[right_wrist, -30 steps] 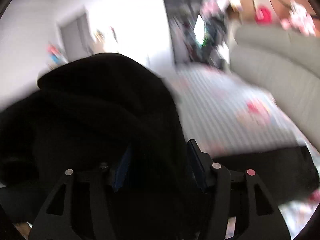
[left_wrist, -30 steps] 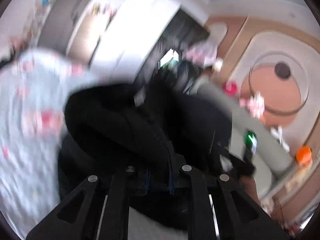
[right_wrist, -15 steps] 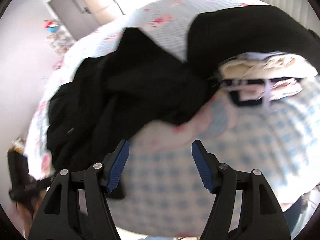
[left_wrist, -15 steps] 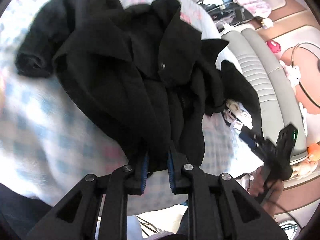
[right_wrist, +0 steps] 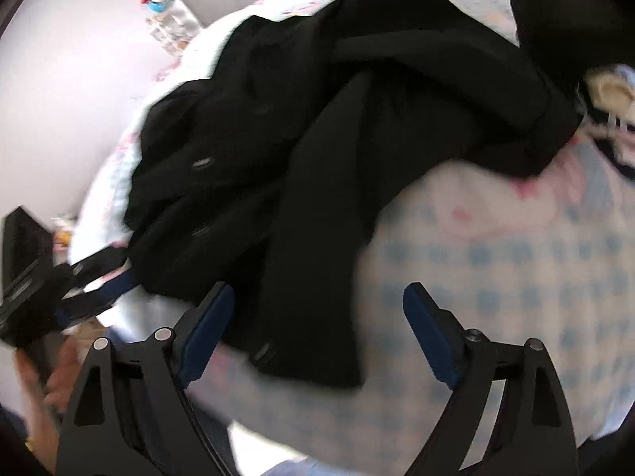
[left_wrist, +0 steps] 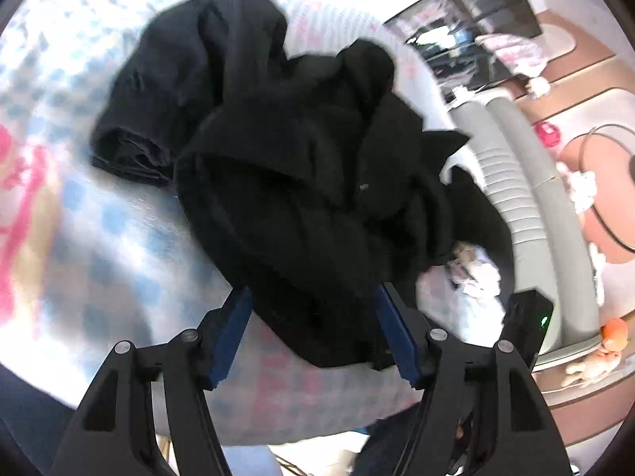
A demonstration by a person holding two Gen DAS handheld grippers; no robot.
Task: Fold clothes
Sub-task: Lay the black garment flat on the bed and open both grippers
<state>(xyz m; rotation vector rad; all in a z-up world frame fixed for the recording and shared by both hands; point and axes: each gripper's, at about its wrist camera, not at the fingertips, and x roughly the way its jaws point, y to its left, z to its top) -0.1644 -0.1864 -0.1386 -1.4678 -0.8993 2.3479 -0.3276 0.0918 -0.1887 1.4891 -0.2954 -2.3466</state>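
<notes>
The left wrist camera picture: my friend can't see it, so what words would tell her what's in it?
A crumpled black fabric coat lies in a heap on a bed with a blue-and-white checked cover. The left tongs, with blue pads, are opening around the coat's near edge. A grey ribbed padded headboard curves along the right.

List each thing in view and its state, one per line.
Black coat: crumpled in a heap on the bed, unfolded.
Left tongs: opening, coat hem between the pads, not pinched.
Right tongs: opening, coat edge between them.
Folded pile: stacked beside the coat.
</notes>
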